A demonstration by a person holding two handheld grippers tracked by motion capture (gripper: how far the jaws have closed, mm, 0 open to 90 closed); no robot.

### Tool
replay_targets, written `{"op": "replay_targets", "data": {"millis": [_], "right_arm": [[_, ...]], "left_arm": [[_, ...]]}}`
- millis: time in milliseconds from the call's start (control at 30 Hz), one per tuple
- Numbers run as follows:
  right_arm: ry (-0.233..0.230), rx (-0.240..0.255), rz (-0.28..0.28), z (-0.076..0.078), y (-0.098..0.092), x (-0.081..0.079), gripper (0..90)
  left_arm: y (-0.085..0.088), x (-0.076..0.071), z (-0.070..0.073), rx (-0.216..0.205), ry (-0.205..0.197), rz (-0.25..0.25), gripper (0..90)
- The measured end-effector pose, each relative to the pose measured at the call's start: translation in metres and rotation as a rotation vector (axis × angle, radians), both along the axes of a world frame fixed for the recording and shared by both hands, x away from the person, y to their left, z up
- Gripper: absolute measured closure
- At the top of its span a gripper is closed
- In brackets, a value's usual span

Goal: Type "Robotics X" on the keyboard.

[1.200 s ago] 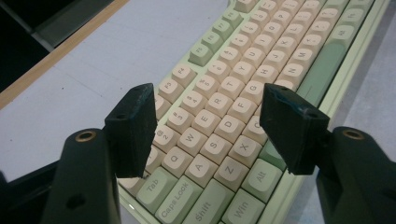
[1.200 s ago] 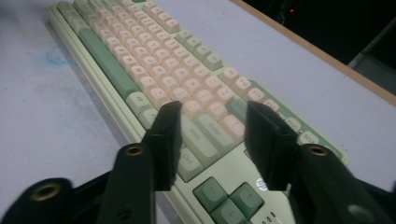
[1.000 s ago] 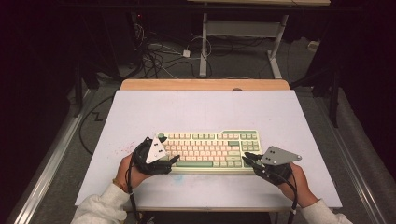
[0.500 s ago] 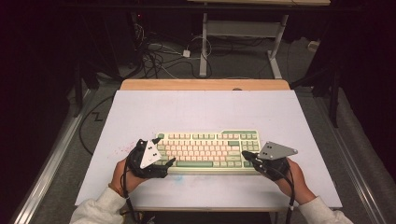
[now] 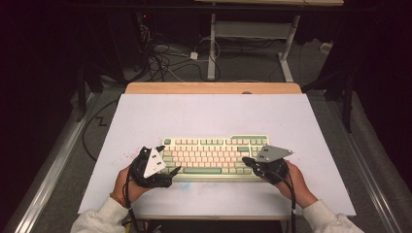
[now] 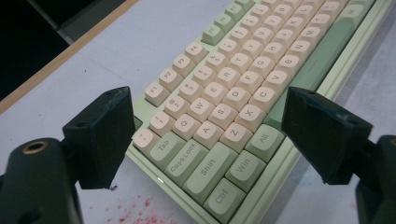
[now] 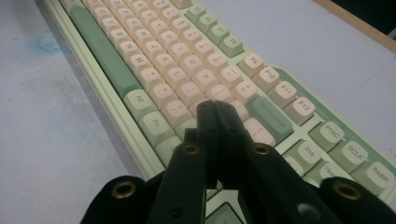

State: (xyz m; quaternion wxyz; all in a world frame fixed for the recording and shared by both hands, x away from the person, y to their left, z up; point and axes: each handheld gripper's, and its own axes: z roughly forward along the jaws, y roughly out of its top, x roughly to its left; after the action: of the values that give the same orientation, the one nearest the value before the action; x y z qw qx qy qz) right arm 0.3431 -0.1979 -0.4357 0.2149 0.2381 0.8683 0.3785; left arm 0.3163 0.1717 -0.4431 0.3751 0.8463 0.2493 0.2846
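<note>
A pale green keyboard [image 5: 214, 153] with cream and green keys lies across the near half of a white mat [image 5: 209, 116]. My left gripper [image 5: 169, 159] is open at the keyboard's left end. In the left gripper view its jaws [image 6: 208, 116] stand wide on either side of the keyboard's [image 6: 224, 88] near-left corner, above the Tab, Shift and Ctrl keys, and no pad touches it. My right gripper [image 5: 246, 160] is shut with nothing in it. In the right gripper view its tips [image 7: 215, 109] hover low over the keys at the right end of the keyboard's [image 7: 154, 51] main block.
The mat covers a wooden table whose far edge [image 5: 214, 88] shows bare. Red specks [image 6: 135, 212] mark the mat by the keyboard's left corner, and a faint blue smear [image 7: 46, 44] lies in front of it. Cables [image 5: 165, 58] and a desk frame [image 5: 211, 48] stand on the floor beyond.
My right gripper has slid left, further over the keyboard's right end, with its jaws together. The left gripper and the keyboard have stayed put.
</note>
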Motion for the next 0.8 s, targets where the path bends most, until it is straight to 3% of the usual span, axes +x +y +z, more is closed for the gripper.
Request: {"op": "replay_targets", "data": {"millis": [800], "right_arm": [[0.032, -0.049, -0.007, -0.013, 0.005, 0.009, 90.0]], "left_arm": [[-0.003, 0.001, -0.002, 0.013, 0.008, -0.012, 17.0]]}}
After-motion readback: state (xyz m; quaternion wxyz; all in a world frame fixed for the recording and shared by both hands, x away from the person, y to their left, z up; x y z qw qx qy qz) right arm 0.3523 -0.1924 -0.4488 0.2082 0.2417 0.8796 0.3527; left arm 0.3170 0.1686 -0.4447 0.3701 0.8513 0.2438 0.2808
